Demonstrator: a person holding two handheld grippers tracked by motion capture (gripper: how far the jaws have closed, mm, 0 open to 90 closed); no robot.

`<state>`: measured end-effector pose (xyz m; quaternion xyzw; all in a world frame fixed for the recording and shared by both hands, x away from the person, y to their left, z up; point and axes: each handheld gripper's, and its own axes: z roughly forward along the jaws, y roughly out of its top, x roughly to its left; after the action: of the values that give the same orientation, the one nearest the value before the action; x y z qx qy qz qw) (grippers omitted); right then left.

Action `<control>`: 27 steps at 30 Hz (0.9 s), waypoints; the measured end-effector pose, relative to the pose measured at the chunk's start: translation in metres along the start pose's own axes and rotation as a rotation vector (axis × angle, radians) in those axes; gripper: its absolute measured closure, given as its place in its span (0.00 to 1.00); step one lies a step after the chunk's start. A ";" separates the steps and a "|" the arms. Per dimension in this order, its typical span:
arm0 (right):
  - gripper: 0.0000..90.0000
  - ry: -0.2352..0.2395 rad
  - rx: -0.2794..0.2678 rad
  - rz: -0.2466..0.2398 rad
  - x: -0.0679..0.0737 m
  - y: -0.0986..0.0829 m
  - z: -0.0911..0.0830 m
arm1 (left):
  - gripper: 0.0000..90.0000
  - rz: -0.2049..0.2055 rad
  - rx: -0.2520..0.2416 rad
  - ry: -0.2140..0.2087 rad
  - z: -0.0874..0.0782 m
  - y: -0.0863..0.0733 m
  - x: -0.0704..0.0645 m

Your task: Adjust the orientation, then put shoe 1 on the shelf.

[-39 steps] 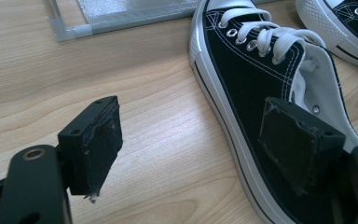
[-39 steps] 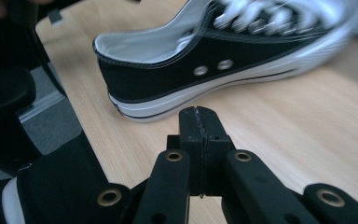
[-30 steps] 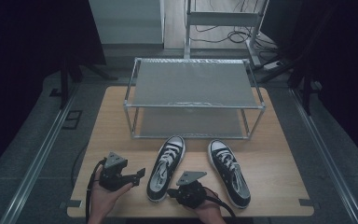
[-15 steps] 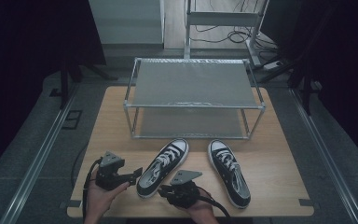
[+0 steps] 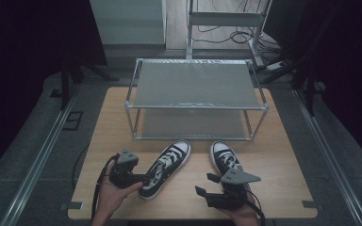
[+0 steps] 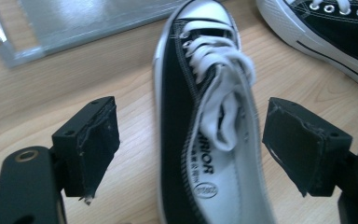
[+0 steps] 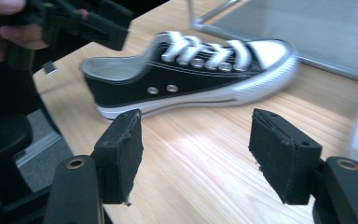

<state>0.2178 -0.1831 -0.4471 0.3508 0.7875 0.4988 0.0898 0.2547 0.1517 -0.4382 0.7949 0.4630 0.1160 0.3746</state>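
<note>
- Two black-and-white sneakers on the wooden table (image 5: 283, 155); the left sneaker (image 5: 165, 168) is the one being worked, lying angled with its toe toward the metal rack (image 5: 195, 89) and its heel toward the table's near edge.
- Left sneaker sits between the left gripper's jaws in the left gripper view: heel opening and tongue in the gap, one pad on each side, neither pad touching the canvas.
- Left gripper (image 5: 143, 179) at the heel end of that shoe, jaws spread wide, nothing clamped; the person's left hand (image 5: 111, 195) wraps its body.
- In the right gripper view the left sneaker (image 7: 191, 70) lies side-on beyond the jaws, well apart from them, sole flat on the wood.
- Right gripper (image 5: 206, 184) low near the front edge of the table, jaws wide, holding nothing, only bare wood between them.
- Right sneaker (image 5: 226, 160) lies just beside the right gripper, toe toward the rack, partly hidden under the grey plate.
- Rack stands at the table's far half, both shelves bare, just beyond the two toes.
</note>
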 end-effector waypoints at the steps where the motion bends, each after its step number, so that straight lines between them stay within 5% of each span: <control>1: 0.39 -0.002 -0.017 0.026 -0.008 -0.002 -0.008 | 0.20 0.007 0.006 -0.004 0.001 0.003 -0.002; 5: 0.39 -0.056 -0.023 0.018 -0.018 -0.004 -0.021 | 0.18 0.031 0.039 -0.006 0.006 0.016 -0.012; 14: 0.40 -0.095 -0.048 0.056 -0.032 -0.005 -0.044 | 0.18 0.052 0.109 -0.048 0.024 0.028 -0.021; 27: 0.38 -0.122 -0.019 0.049 -0.032 -0.007 -0.042 | 0.17 0.040 0.244 -0.019 0.057 0.035 -0.021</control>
<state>0.2174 -0.2356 -0.4391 0.3991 0.7669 0.4858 0.1287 0.2965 0.0962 -0.4499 0.8447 0.4540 0.0589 0.2773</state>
